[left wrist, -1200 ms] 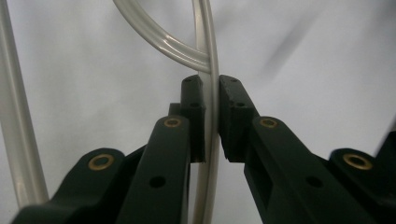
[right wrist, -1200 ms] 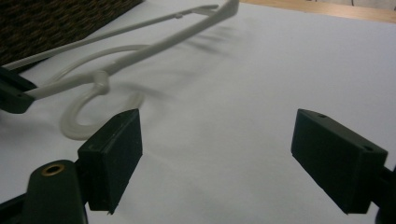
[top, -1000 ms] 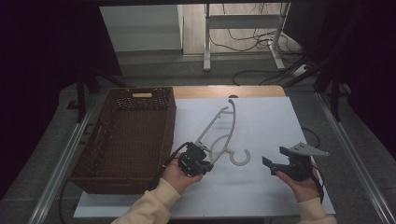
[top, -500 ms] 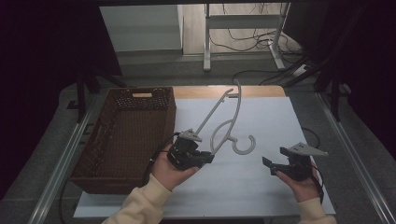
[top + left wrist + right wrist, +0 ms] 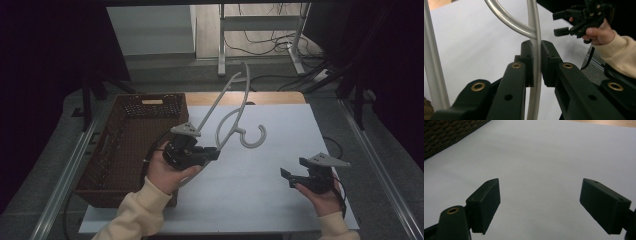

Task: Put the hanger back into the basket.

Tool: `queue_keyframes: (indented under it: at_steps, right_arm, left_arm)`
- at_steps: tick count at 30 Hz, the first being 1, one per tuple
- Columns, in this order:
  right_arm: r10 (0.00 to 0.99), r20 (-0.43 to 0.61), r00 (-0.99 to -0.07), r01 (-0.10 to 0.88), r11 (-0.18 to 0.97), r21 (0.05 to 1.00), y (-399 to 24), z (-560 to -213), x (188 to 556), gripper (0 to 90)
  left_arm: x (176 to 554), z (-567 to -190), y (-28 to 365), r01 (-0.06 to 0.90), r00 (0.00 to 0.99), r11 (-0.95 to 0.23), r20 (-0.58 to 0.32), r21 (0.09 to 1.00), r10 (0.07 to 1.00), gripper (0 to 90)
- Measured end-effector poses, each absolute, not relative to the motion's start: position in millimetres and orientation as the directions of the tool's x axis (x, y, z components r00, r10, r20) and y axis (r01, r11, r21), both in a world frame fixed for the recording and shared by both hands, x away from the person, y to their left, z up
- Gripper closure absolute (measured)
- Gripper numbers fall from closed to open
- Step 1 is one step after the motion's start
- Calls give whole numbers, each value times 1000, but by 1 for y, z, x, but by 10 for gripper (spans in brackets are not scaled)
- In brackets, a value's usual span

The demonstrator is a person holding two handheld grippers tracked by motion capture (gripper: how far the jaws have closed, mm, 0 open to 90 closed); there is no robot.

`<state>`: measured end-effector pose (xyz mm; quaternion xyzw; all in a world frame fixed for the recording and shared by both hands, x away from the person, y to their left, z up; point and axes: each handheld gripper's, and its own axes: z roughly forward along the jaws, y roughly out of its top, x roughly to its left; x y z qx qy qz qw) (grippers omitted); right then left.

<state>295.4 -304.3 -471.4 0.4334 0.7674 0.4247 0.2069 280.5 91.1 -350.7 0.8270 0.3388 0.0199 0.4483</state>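
Left tool (image 5: 537, 65) clamping grey hanger (image 5: 235, 107), lifted above white sheet (image 5: 280, 130)

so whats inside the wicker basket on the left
The brown wicker basket looks empty: its woven floor and far wall with the handle slot show bare. The left gripper, holding the grey clothes hanger, and the person's forearm cover its near right corner, so that part is unseen.
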Motion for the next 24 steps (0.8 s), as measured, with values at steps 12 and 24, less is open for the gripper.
queue_keyframes:
  at_steps: [12, 24]
  right_arm:
    - [842, 53, -537, 491, 261, 831, -305, -472, 295, 167]
    - [843, 52, -536, 498, 266, 826, -303, -472, 296, 167]
  left_arm:
    - [289, -327, 144, 550, 743, -323, -275, 770, 611, 818]
    - [299, -340, 211, 597, 710, -293, -321, 747, 627, 818]
